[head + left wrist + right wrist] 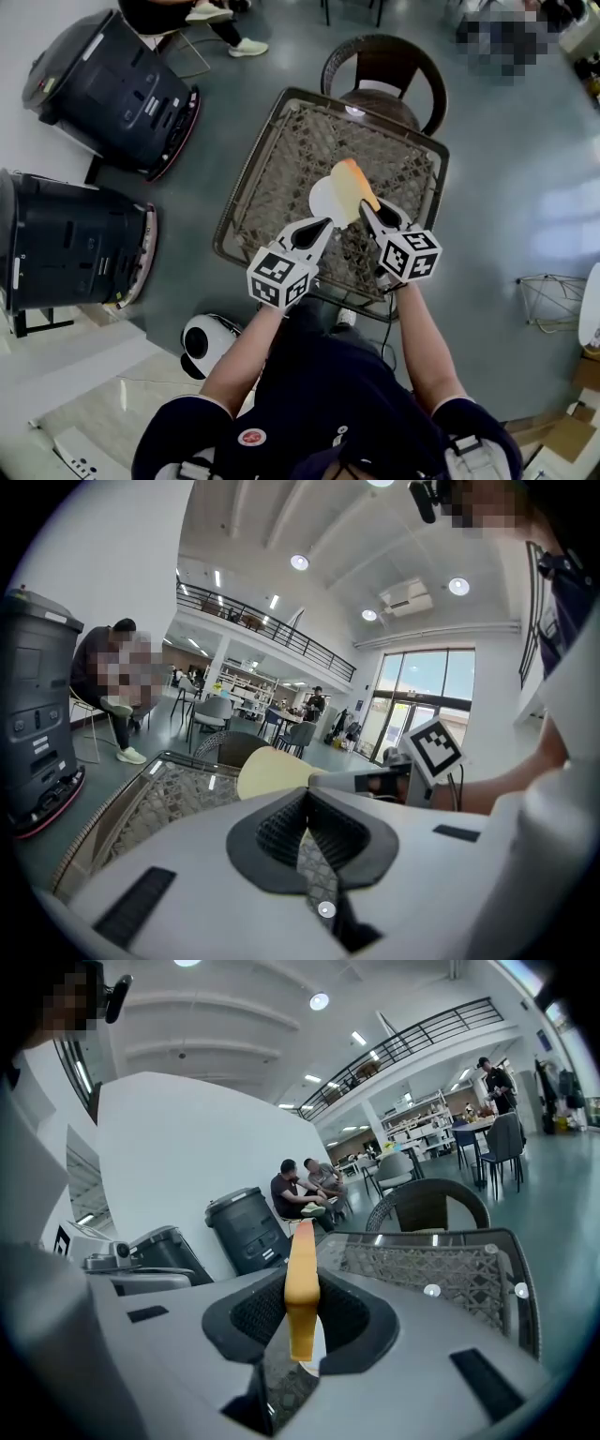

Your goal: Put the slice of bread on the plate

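The slice of bread (352, 186) has an orange crust and stands on edge between the pads of my right gripper (367, 210), which is shut on it. In the right gripper view the bread (301, 1279) rises upright from the jaws (302, 1302). It hangs over a white plate (323, 199) on the glass-topped wicker table (281, 159). My left gripper (325, 225) points at the plate's near edge, its jaws together with nothing between them (306, 797). In the left gripper view the pale face of the bread (272, 772) shows at the right gripper's tip.
A dark wicker chair (384, 70) stands at the table's far side. Two black bin-like machines (112, 89) (66, 244) stand on the floor at the left, a white round device (206, 342) near the person's feet. A wire basket (553, 300) sits at the right.
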`<state>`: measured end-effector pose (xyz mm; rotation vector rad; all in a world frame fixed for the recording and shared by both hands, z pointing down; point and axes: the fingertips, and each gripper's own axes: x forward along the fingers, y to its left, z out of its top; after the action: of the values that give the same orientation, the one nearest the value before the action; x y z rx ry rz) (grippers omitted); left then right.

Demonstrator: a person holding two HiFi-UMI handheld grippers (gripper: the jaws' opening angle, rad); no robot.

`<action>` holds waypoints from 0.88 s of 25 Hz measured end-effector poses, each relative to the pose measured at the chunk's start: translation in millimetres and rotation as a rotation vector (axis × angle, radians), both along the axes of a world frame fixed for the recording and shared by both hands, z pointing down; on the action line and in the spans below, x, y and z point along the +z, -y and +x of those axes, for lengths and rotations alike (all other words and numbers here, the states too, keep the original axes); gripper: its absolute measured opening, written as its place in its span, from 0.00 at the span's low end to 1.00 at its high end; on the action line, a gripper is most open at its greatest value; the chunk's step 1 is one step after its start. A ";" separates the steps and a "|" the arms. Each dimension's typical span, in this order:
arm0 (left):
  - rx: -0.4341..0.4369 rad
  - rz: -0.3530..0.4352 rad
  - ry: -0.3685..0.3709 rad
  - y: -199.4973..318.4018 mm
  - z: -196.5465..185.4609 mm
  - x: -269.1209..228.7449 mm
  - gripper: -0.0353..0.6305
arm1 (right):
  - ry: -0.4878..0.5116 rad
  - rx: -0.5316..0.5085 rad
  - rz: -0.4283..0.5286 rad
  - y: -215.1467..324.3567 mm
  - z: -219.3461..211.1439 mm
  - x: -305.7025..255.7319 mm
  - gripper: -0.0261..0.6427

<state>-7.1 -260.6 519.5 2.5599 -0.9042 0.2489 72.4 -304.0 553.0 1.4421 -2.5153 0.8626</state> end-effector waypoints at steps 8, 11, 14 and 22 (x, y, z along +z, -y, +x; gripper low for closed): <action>-0.013 -0.068 0.044 6.9 -15.0 33.6 0.06 | 0.005 -0.038 -0.079 18.2 -27.5 62.1 0.17; -0.023 -0.086 0.051 7.4 -19.4 40.7 0.06 | 0.011 -0.044 -0.112 18.6 -33.0 83.6 0.17; -0.028 -0.102 0.058 8.0 -24.2 46.4 0.06 | 0.045 -0.045 -0.140 19.2 -38.4 97.2 0.17; -0.020 -0.134 0.068 5.7 -23.1 60.4 0.06 | 0.101 -0.038 -0.209 19.4 -38.2 123.9 0.17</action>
<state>-30.3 -266.3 579.9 2.4306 -0.9060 0.3795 34.2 -323.4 676.9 1.3128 -2.4253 1.1800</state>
